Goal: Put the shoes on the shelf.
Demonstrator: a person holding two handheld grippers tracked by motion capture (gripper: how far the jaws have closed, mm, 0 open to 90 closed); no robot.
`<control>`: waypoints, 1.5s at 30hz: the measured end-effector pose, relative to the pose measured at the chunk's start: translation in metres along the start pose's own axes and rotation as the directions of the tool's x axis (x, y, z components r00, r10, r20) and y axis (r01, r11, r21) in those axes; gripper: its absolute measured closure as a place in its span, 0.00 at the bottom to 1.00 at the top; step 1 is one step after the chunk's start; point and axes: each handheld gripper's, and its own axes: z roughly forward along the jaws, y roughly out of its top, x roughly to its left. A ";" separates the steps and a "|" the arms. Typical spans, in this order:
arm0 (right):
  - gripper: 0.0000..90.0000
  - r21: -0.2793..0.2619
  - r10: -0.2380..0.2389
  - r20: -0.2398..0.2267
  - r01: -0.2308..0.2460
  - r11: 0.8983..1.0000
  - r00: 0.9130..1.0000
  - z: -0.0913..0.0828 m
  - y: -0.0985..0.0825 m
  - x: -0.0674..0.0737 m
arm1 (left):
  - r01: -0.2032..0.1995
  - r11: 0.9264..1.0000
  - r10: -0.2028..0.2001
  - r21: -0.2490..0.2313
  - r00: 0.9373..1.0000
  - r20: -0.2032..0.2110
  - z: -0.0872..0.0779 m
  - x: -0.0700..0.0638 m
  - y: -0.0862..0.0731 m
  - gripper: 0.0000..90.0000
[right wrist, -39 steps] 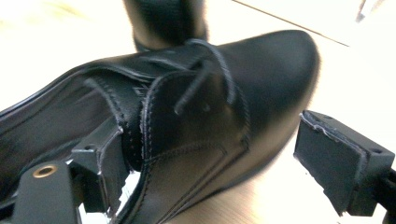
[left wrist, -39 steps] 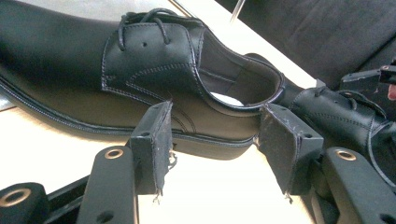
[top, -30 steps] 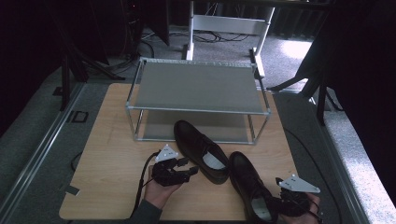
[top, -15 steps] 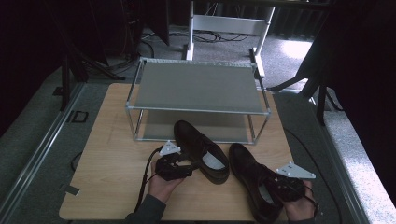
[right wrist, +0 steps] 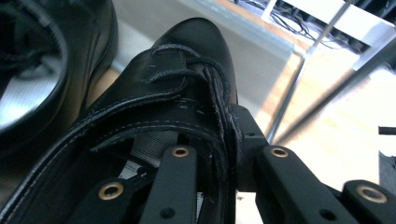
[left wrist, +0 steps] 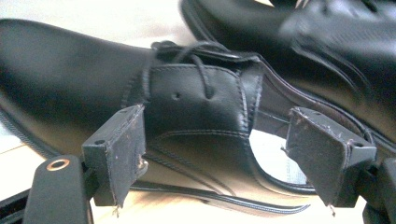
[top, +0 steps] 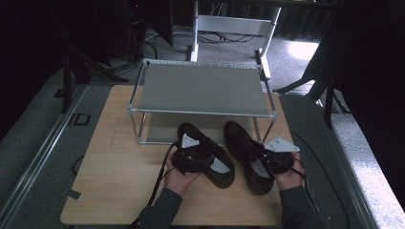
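Observation:
Two black lace-up shoes lie side by side on the wooden table (top: 119,162), toes toward the rack. My left gripper (top: 197,155) (left wrist: 219,135) is open. Its jaws have just been opening and now straddle the laced side flap of the left shoe (top: 191,131) (left wrist: 196,93) without pressing on it. My right gripper (top: 268,160) (right wrist: 224,140) has just closed and is shut on the lace-side edge of the right shoe (top: 236,136) (right wrist: 187,51). In the left gripper view, the right shoe (left wrist: 280,37) lies just behind the left one.
A two-tier metal rack (top: 203,88) stands at the back of the table, its lower shelf just beyond the shoe toes. One rack leg (right wrist: 289,98) rises close to the right of the right shoe. Bare wood lies to the left, and carpet surrounds the table.
The right gripper closed on the right shoe and carried it forward from the front right corner to beside the left shoe. The left gripper moved right, up to the left shoe, and its jaws widened.

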 end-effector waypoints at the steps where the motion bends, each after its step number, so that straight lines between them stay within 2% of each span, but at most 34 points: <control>1: 0.90 -0.006 -0.009 -0.005 0.009 1.000 1.000 0.006 0.004 -0.001 | -0.004 1.000 0.004 0.008 1.000 -0.005 0.002 -0.001 0.000 0.23; 6: 0.90 -0.016 -0.051 -0.014 0.051 0.999 0.999 0.037 0.019 0.006 | 0.005 1.000 -0.005 0.015 1.000 -0.003 0.004 0.000 -0.001 0.29; 9: 0.90 -0.016 -0.072 -0.009 0.072 0.997 0.997 0.052 0.025 0.014 | 0.013 1.000 -0.014 0.010 1.000 0.009 0.001 0.004 -0.001 0.44; 12: 0.89 -0.017 -0.093 -0.018 0.093 0.996 0.995 0.063 0.029 0.023 | 0.017 1.000 -0.017 0.022 0.999 0.033 0.000 0.006 -0.001 0.50; 13: 0.89 -0.014 -0.097 -0.029 0.097 0.995 0.995 0.066 0.031 0.025 | 0.008 1.000 -0.008 0.024 1.000 0.028 0.000 0.005 0.000 0.53; 16: 0.89 -0.018 -0.095 -0.036 0.095 0.995 0.995 0.067 0.034 0.026 | -0.003 0.999 0.003 0.038 1.000 0.007 0.002 0.000 0.002 0.53; 20: 0.89 -0.021 -0.100 -0.029 0.099 0.995 0.995 0.068 0.035 0.026 | -0.014 0.999 0.014 0.039 1.000 0.006 0.004 -0.004 0.003 0.46; 21: 0.89 -0.035 -0.078 -0.037 0.076 0.996 0.996 0.069 0.036 0.025 | -0.015 0.999 0.015 0.039 1.000 0.004 0.004 -0.004 0.003 0.44; 23: 0.89 -0.049 -0.077 -0.067 0.074 0.996 0.995 0.070 0.037 0.025 | -0.016 0.999 0.017 0.040 1.000 -0.010 0.005 -0.003 0.003 0.52; 26: 0.89 -0.056 -0.082 -0.084 0.078 0.995 0.993 0.071 0.039 0.025 | -0.012 0.999 0.011 0.041 1.000 0.022 0.005 -0.001 0.003 0.59; 29: 0.88 -0.024 -0.102 -0.080 0.101 0.995 0.992 0.077 0.038 0.022 | -0.019 0.999 0.017 0.034 0.999 0.037 0.004 -0.001 0.003 0.62; 31: 0.87 -0.017 -0.082 -0.093 0.081 0.997 0.992 0.078 0.037 0.018 | -0.019 0.999 0.017 0.031 0.999 0.047 0.004 0.000 0.003 0.62; 35: 0.88 -0.031 -0.082 -0.065 0.080 0.996 0.995 0.078 0.035 0.018 | -0.015 1.000 0.014 0.023 0.998 0.058 0.003 0.001 0.002 0.63; 37: 0.89 -0.042 -0.107 -0.037 0.105 0.994 0.994 0.080 0.036 0.025 | -0.018 1.000 0.017 0.019 0.998 0.059 0.002 0.001 0.002 0.66; 39: 0.88 -0.045 -0.112 -0.052 0.110 0.993 0.992 0.083 0.039 0.026 | -0.013 1.000 0.011 0.023 0.998 0.067 0.002 0.002 0.002 0.66; 42: 0.87 -0.009 -0.120 -0.086 0.120 0.993 0.989 0.083 0.040 0.023 | 0.002 1.000 -0.003 0.018 0.996 0.091 0.001 0.005 0.002 0.66; 43: 0.85 0.011 -0.122 -0.080 0.123 0.992 0.989 0.083 0.039 0.022 | 0.002 1.000 -0.004 0.018 0.996 0.093 0.001 0.006 0.002 0.66; 45: 0.74 0.041 -0.107 -0.083 0.111 0.993 0.991 0.081 0.036 0.018 | 0.007 1.000 -0.009 0.016 0.995 0.100 0.000 0.007 0.002 0.66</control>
